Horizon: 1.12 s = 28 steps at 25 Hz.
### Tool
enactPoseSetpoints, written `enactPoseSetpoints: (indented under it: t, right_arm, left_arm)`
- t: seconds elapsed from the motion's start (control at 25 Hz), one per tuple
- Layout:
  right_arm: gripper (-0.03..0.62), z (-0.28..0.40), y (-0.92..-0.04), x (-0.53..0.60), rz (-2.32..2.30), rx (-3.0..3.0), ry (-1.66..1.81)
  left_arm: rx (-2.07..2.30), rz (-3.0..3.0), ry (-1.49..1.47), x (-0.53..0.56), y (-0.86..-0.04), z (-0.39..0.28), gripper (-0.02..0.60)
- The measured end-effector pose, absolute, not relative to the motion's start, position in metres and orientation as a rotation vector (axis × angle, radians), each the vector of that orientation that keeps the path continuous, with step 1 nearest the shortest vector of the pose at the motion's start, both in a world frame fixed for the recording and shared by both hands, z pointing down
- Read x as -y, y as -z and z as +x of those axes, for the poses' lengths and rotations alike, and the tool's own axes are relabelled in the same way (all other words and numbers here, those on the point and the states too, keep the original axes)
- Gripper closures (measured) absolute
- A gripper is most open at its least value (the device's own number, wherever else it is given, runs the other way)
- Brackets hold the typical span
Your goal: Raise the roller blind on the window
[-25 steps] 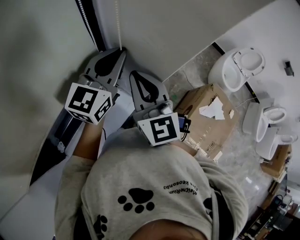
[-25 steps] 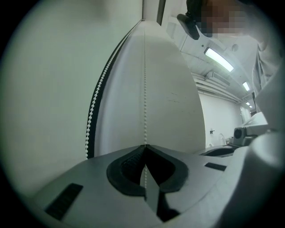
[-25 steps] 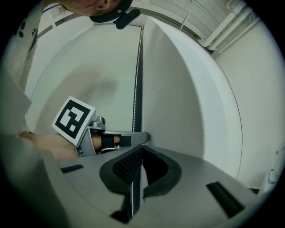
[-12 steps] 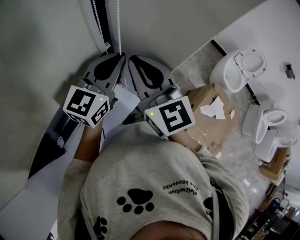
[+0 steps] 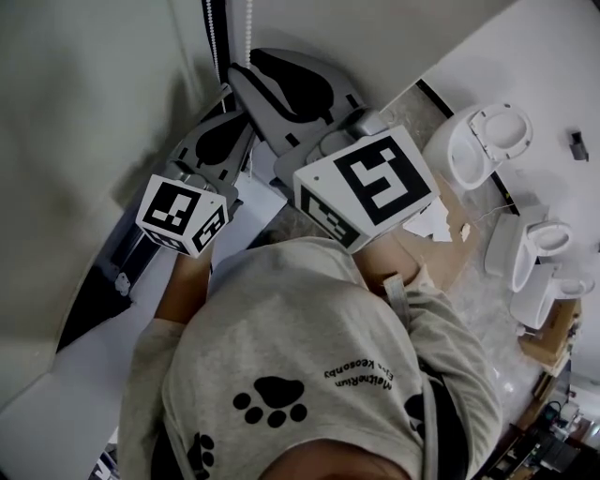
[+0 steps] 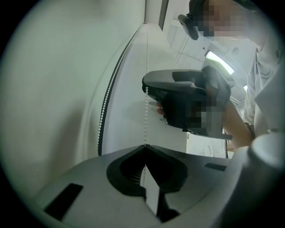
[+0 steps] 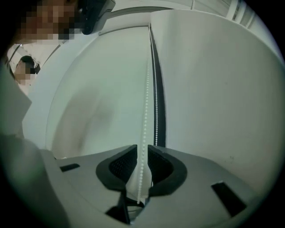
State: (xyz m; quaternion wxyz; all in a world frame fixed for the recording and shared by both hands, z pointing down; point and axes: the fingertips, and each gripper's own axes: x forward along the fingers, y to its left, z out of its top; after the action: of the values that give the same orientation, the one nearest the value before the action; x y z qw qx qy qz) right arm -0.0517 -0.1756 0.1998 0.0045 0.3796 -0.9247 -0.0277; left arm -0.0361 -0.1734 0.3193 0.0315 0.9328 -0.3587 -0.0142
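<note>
The blind's white bead chain [image 5: 248,26] hangs along a dark gap beside the pale roller blind [image 5: 84,103]. My left gripper [image 5: 228,101] is shut on one strand; in the left gripper view the chain [image 6: 146,111] runs straight up from the closed tips [image 6: 144,147]. My right gripper [image 5: 248,61] is higher on the chain, above the left one. Its jaws are opening: the chain [image 7: 144,111] passes between the pads [image 7: 122,167] with a gap on both sides, untouched. A second strand [image 7: 156,102] lies in the dark gap.
The right gripper's body [image 6: 187,102] shows just above the left one. Below on the floor are a cardboard box [image 5: 445,225] and white toilets [image 5: 478,136] [image 5: 539,234]. A white wall [image 7: 222,89] stands right of the gap. My grey shirt [image 5: 300,384] fills the lower head view.
My right gripper has climbed up the chain past the left gripper and its jaws have parted from the chain. The left gripper stays shut on the chain, almost in place.
</note>
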Motion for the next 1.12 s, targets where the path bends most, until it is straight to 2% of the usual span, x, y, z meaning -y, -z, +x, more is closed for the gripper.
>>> enactPoseSetpoints:
  t: [0.12,0.68,1.12]
  right_arm:
    - [0.577,-0.056,-0.191,0.177,1.229,2.84,0.206]
    - [0.585,-0.051,-0.214,0.177,1.26,2.861,0.185]
    - [0.585,-0.048,-0.281,0.181,1.271,2.783,0.071]
  left_arm:
    - [1.119,2.87,0.049,0.173,-0.321,-0.037,0.572]
    - [1.209,2.834,0.098,0.169,-0.343,-0.041,0.572]
    - [1.217,2.788,0.045,0.167,-0.408,-0.043,0.572]
